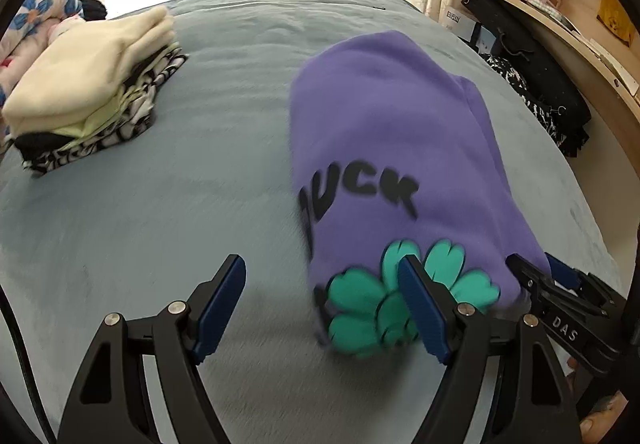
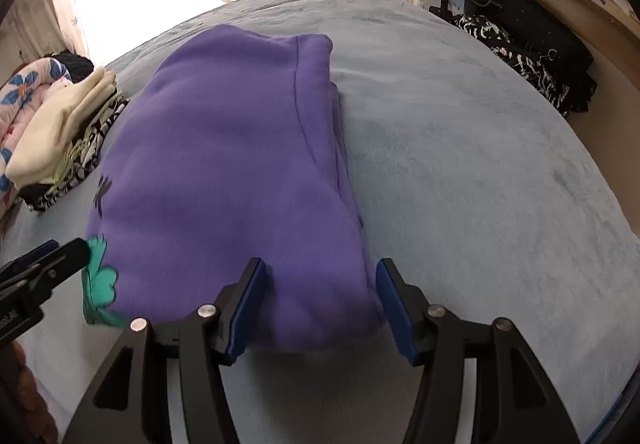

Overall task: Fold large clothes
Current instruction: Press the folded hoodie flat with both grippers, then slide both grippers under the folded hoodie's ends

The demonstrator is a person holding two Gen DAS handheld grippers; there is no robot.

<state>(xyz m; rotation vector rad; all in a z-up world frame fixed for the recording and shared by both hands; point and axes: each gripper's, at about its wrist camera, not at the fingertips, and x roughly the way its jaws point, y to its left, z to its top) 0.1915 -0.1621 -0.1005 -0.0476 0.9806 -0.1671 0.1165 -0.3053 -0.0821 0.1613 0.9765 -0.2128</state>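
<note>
Both claws, left claw point(image 1: 320, 292) and right claw point(image 2: 320, 296), sit spread wide by the folded purple sweatshirt point(image 2: 240, 163) on the bed point(image 1: 160, 183), probably not gripping it.

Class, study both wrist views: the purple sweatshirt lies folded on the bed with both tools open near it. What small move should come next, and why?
Probably close the right tool on the purple sweatshirt: its near edge sits between the open fingers. The left tool straddles the clover-print corner. Lifted, it could join the folded stack.

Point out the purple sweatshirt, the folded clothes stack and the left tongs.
purple sweatshirt point(image 2: 224, 163): right wrist view, middle of its folded top.
folded clothes stack point(image 1: 88, 83): left wrist view, cream garment on top.
left tongs point(image 1: 320, 304): left wrist view, gap between the fingertips.
</note>
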